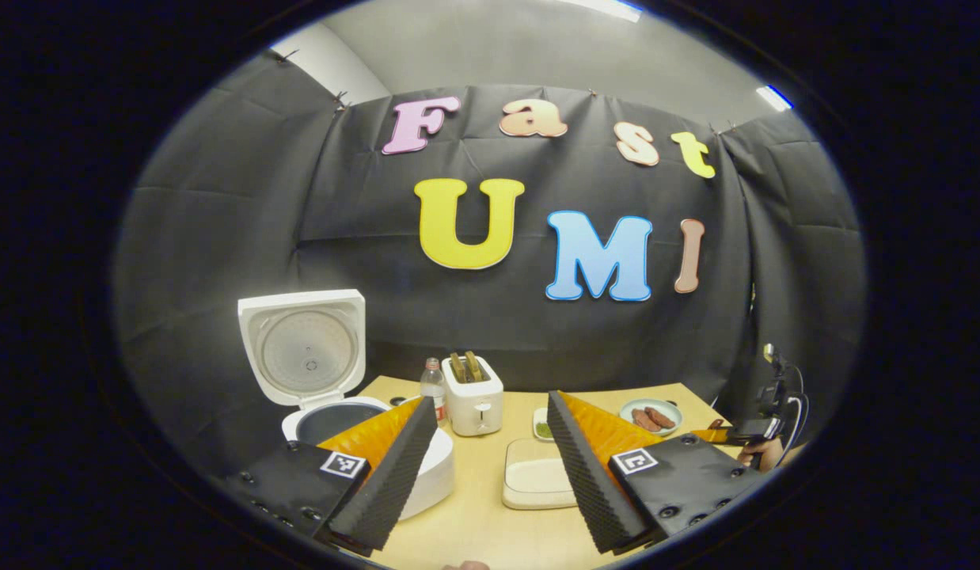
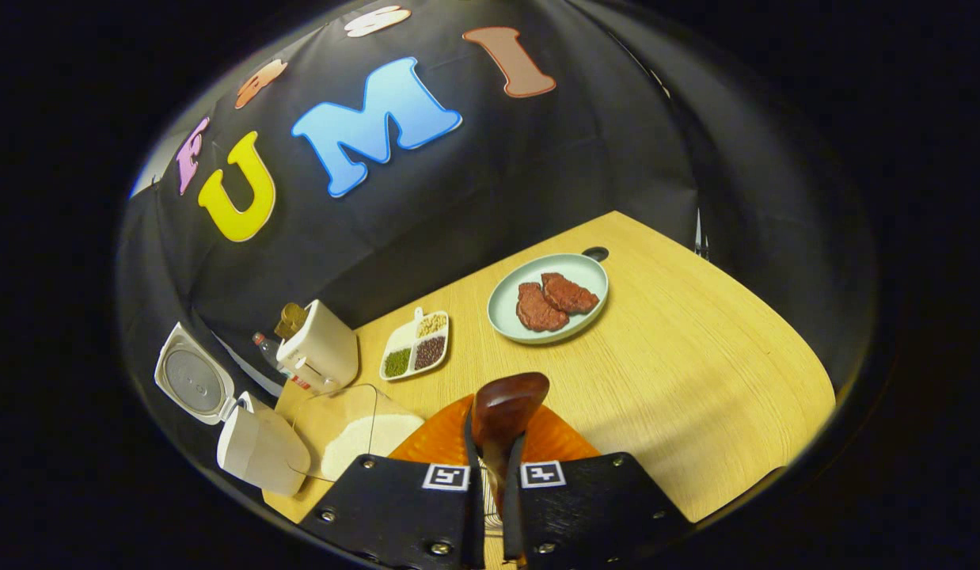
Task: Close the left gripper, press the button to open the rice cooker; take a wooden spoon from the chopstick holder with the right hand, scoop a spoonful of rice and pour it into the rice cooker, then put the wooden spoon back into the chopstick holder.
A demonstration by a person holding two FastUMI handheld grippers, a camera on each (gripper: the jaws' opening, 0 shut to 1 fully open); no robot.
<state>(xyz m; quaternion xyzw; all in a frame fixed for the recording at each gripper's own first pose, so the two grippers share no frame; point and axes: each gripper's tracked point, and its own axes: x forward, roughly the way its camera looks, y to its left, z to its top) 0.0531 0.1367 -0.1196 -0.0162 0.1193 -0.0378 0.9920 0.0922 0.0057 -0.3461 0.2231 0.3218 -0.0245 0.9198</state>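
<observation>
My right tool [image 2: 494, 443] grips the dark wooden spoon [image 2: 506, 408], bowl forward—the clear rice tub [image 2: 355, 431] sits just left of it, white rice cooker [image 2: 256, 447] beyond; left tool [image 1: 490, 467] gapes.

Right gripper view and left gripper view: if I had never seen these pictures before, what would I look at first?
Probably the wooden spoon clamped between the right gripper's fingers, its brown bowl sticking up in the middle of the right gripper view. Next the white rice cooker, lid standing wide open, behind the left gripper's spread fingers. Then the pale plate with two reddish meat pieces, farther back on the wooden table.
</observation>
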